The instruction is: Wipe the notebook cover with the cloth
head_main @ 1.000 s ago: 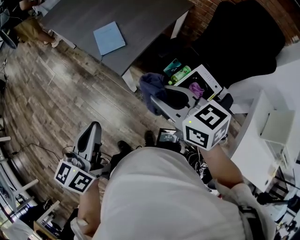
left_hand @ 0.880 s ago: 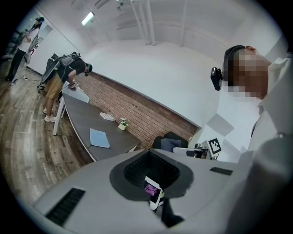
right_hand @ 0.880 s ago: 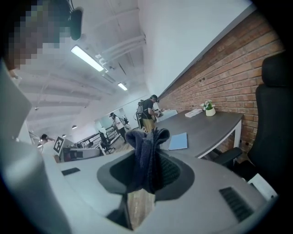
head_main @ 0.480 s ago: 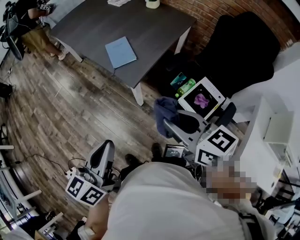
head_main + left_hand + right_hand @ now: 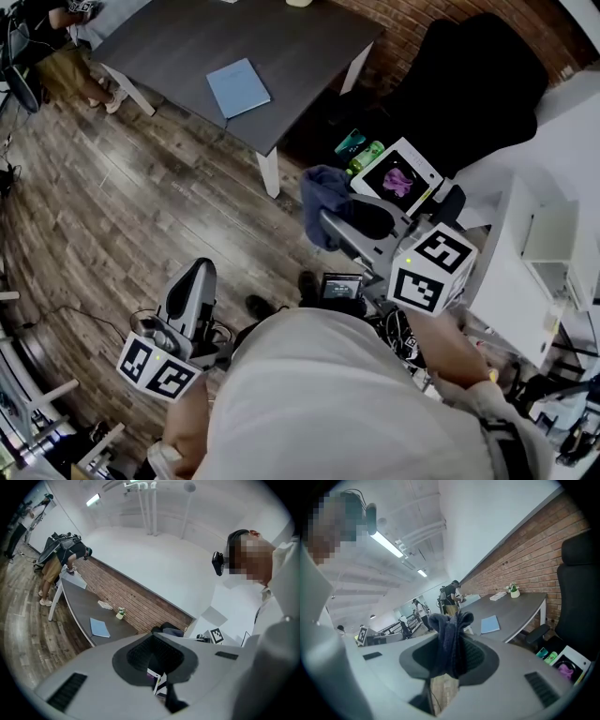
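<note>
A light blue notebook [image 5: 237,87] lies flat on the dark grey table [image 5: 300,37], far ahead of both grippers. My right gripper [image 5: 325,217] is held out over the floor short of the table, shut on a dark blue cloth [image 5: 323,191] that bunches up past its tips. In the right gripper view the cloth [image 5: 450,637] hangs between the jaws of the right gripper [image 5: 451,660], and the notebook [image 5: 490,624] shows beyond. My left gripper [image 5: 197,272] is low at the left, shut and holding nothing. The left gripper view also shows the notebook [image 5: 99,627].
A white table leg [image 5: 269,173] stands near the cloth. A black office chair [image 5: 478,84], green bottles [image 5: 361,155] and a white box with a purple item [image 5: 398,178] are on the right. A white desk [image 5: 544,272] is at the far right. A person [image 5: 56,52] stands beyond the table's left end.
The head view has shifted a little, and the table sits slightly higher than half a second ago. Both grippers keep roughly their places. The cloth stays in the right gripper.
</note>
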`<state>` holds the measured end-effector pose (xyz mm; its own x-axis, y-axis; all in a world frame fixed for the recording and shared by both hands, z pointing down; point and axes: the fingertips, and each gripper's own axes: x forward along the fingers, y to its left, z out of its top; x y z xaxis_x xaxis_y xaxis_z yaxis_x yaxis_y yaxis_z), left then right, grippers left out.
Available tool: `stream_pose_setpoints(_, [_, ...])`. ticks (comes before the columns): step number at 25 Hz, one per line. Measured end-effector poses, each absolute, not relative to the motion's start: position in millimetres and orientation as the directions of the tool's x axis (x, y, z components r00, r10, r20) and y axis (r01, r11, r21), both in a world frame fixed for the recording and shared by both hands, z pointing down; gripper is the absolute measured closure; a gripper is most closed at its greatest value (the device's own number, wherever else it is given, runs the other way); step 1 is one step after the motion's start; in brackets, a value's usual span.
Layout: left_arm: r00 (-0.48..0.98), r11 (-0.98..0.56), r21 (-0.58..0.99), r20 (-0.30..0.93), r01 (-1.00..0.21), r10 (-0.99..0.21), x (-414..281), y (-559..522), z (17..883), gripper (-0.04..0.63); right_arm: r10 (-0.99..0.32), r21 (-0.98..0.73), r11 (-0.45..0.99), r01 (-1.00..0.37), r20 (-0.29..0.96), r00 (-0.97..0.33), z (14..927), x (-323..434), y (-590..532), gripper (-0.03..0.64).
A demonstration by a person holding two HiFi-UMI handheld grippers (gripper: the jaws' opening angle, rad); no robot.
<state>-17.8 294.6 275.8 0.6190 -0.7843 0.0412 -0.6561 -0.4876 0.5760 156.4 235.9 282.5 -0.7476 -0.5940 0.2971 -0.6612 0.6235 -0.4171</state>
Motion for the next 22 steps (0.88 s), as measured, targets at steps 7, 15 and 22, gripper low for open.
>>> stream_pose_setpoints(7, [0.64,-0.52,0.574,0.01,-0.633,-0.768,-22,298,272,0.591,-0.626,-0.387,0.622,-0.681,0.277,-0.729,270,146,241,0.503])
stream_pose_setpoints(15, [0.664,-0.541,0.579,0.001,-0.61,-0.747,-25,301,272,0.591,-0.656,-0.349,0.606,-0.715,0.29,-0.697,269,142,249,0.505])
stream_pose_setpoints(22, [0.674,-0.549,0.579,0.0,-0.602,-0.739,-27,304,274,0.591,-0.668,-0.341,0.595,-0.727,0.292,-0.684,272,140,252,0.505])
